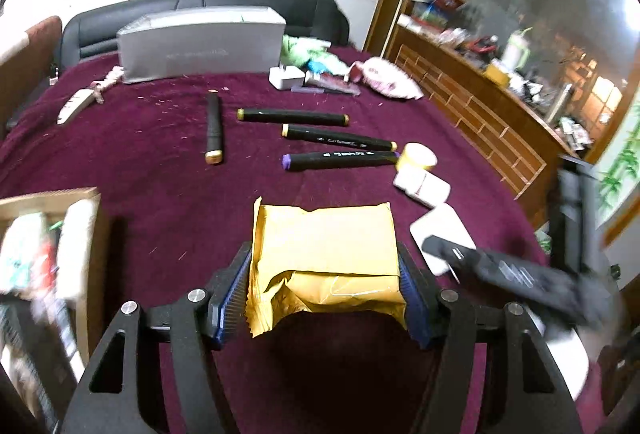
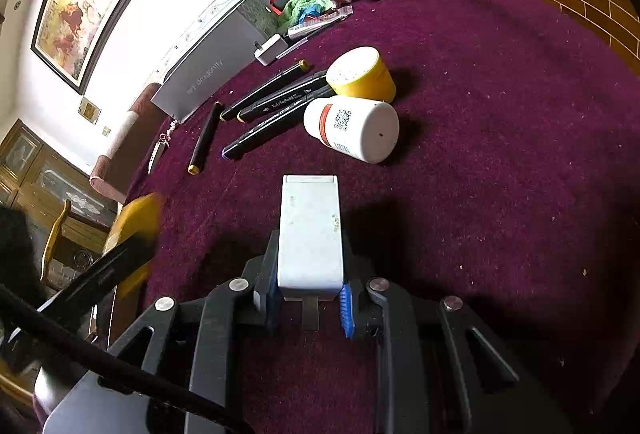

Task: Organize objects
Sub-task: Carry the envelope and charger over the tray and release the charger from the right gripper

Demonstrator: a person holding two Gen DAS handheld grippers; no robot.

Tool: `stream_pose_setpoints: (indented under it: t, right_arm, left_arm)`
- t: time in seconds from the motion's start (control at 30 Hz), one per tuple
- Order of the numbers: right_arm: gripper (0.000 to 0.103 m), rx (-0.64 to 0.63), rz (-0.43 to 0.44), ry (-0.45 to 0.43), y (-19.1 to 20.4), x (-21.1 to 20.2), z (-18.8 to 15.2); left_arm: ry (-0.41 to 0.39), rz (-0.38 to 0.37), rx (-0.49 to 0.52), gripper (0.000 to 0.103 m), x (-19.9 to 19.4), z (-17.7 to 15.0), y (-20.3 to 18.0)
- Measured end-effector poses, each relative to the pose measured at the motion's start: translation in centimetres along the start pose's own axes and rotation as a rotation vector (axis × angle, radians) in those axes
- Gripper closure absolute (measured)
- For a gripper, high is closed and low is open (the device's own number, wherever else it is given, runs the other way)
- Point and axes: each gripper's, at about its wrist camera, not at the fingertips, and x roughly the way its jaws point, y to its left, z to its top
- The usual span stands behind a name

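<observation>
Yellow packet (image 1: pixel 324 250) — clamped, white case (image 2: pixel 310 230) gripped

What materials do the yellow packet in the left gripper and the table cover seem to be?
Yellow packet: likely thin plastic or foil film, glossy; it creases sharply and has a zigzag-cut edge. Table cover: fabric, probably velvet-like pile, matte; it shows fuzz and holds lint.

Bare maroon tabletop (image 2: pixel 500 154) lies open toward 3 o'clock; markers (image 2: pixel 276 106) and two jars (image 2: pixel 352 132) block 12 o'clock, a cardboard box (image 1: pixel 86 234) 9 o'clock.
</observation>
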Motion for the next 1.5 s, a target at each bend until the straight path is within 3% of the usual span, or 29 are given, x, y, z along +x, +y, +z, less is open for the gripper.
stream_pose_setpoints:
  t: [0.17, 0.47, 0.53, 0.67, 0.87, 1.13, 1.3, 1.5]
  right_arm:
    - [0.084, -0.007, -0.005, -0.005, 0.0, -0.2, -0.2]
    - [0.083, -0.110, -0.135, -0.006, 2.2, -0.2, -0.7]
    - [0.083, -0.100, -0.125, 0.017, 2.5, -0.6, -1.3]
    - [0.083, -0.095, -0.069, 0.058, 4.2, -1.6, -2.9]
    - [0.083, -0.154, 0.081, 0.098, 10.7, -2.6, -4.8]
    - [0.083, -0.284, 0.254, 0.248, 20.6, 0.8, -9.1]
    - [0.082, -0.350, 0.304, 0.342, 24.9, 3.6, -12.1]
    - [0.082, -0.437, 0.302, 0.397, 28.2, 5.6, -14.9]
  left_arm:
    - [-0.077, 0.021, -0.046, 0.043, -6.9, -3.0, 3.7]
    - [-0.184, 0.233, -0.166, 0.043, -17.1, -9.4, 12.8]
    - [-0.194, 0.254, -0.202, 0.043, -18.1, -10.7, 14.6]
    - [-0.190, 0.268, -0.261, 0.043, -18.3, -12.8, 17.2]
    - [-0.167, 0.264, -0.284, 0.043, -16.8, -14.1, 18.5]
    - [-0.164, 0.274, -0.260, 0.043, -17.3, -14.9, 19.1]
    - [-0.155, 0.289, -0.245, 0.043, -17.3, -15.1, 19.3]
    - [-0.133, 0.347, -0.215, 0.043, -16.9, -15.0, 19.3]
